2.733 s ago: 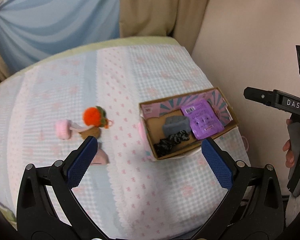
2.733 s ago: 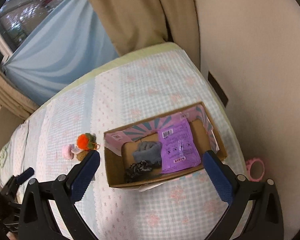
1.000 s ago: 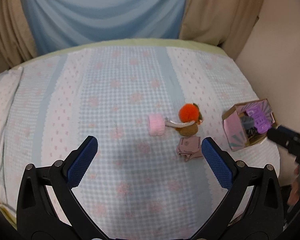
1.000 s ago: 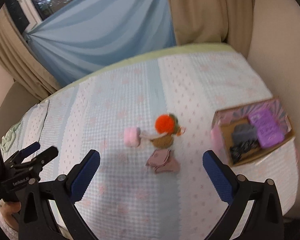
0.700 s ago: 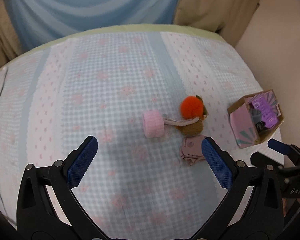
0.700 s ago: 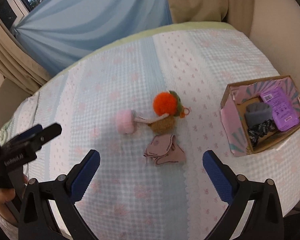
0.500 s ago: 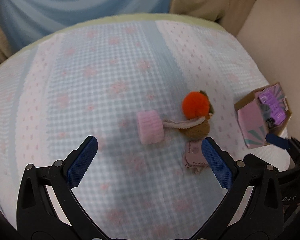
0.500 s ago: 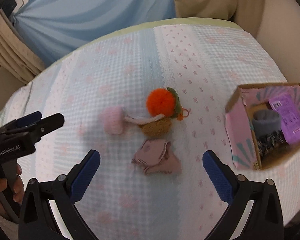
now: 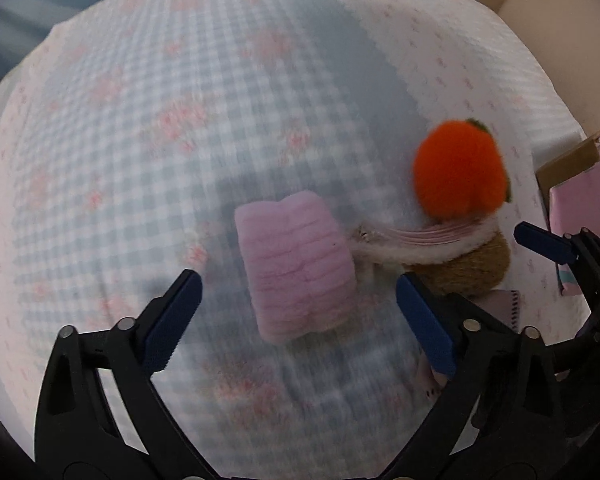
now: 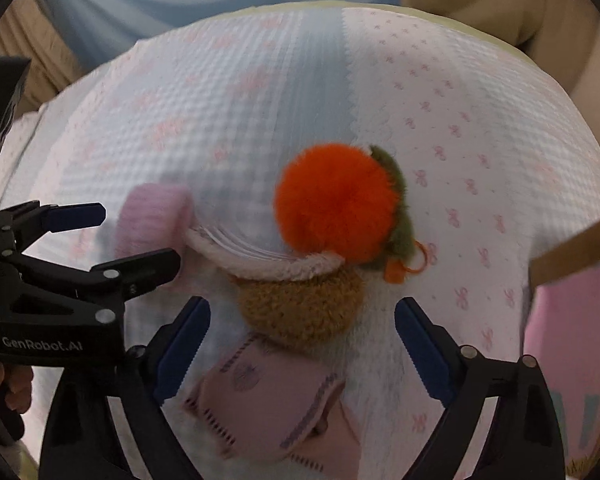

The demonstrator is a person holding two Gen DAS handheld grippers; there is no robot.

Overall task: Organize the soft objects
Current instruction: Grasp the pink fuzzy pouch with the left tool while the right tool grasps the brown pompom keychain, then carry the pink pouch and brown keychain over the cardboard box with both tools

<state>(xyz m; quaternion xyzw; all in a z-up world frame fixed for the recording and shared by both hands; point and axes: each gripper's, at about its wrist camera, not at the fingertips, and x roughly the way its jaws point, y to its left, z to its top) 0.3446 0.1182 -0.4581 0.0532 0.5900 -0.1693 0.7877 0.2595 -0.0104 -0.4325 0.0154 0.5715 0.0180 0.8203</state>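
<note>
Jaws: left gripper (image 9: 296,312) apart, straddling pink fluffy roll (image 9: 296,264) on bed (image 9: 148,128); right gripper (image 10: 300,344) apart over brown pompom (image 10: 300,304), likely poised for pickups toward box (image 10: 576,312).

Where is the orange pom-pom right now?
The orange pom-pom lies on the bedspread, centre in the right wrist view, touching the brown puff below it, with the pink roll to its left.
</note>
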